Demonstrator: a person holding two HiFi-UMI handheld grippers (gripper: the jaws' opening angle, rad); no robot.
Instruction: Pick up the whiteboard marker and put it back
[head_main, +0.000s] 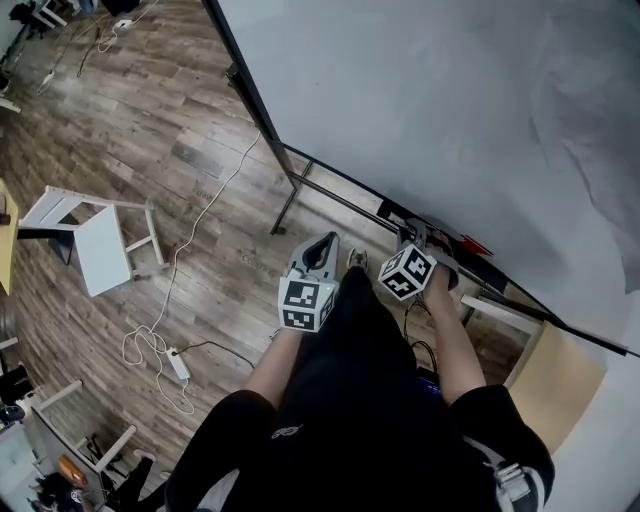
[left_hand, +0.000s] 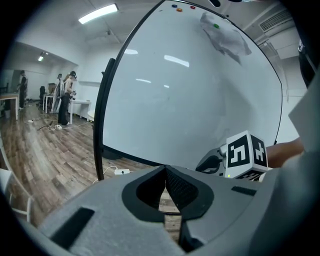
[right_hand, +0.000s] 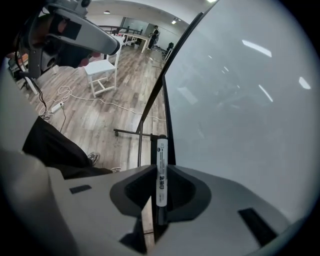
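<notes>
The pick-up half looked done to me: my right tool (right_hand: 159, 169) was clenched on the white-barrelled, dark-ended whiteboard marker (right_hand: 161, 159), which stood lengthwise between its jaws and rested on nothing. What remained, I judged, was returning it to its place at the large white whiteboard (head_main: 420, 90). The right hand tipped its tool steeply downward, close beside the board's black frame edge (right_hand: 166, 115). My left tool (left_hand: 165, 172) had its jaws together on nothing and was aimed more shallowly toward the board, above the wood-plank floor (head_main: 150, 130).
</notes>
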